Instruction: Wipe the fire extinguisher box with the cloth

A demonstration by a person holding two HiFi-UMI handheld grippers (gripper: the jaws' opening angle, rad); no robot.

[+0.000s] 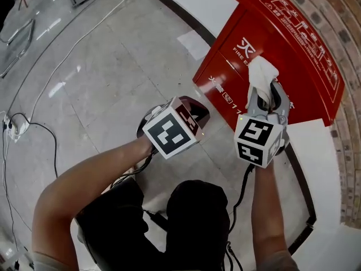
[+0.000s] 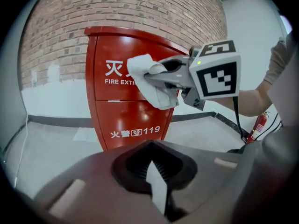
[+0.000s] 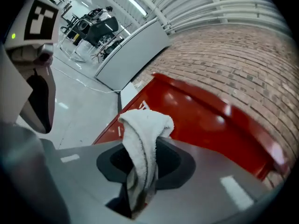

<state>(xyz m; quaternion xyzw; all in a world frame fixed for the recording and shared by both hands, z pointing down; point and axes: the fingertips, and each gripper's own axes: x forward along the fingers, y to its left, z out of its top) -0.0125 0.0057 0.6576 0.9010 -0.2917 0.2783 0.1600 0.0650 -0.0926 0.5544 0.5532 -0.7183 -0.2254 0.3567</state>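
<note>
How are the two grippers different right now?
The right gripper is shut on the white cloth; the left gripper is shut with nothing in it. The right gripper is up at the red fire extinguisher box; the left gripper sits further back from it. Both carry a cube with square markers.

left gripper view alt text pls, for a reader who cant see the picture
The right gripper holds a white cloth up to the upper front of a red fire extinguisher box, which stands before a brick wall. In the foreground, the left gripper has its tongs shut with nothing between them.
</note>
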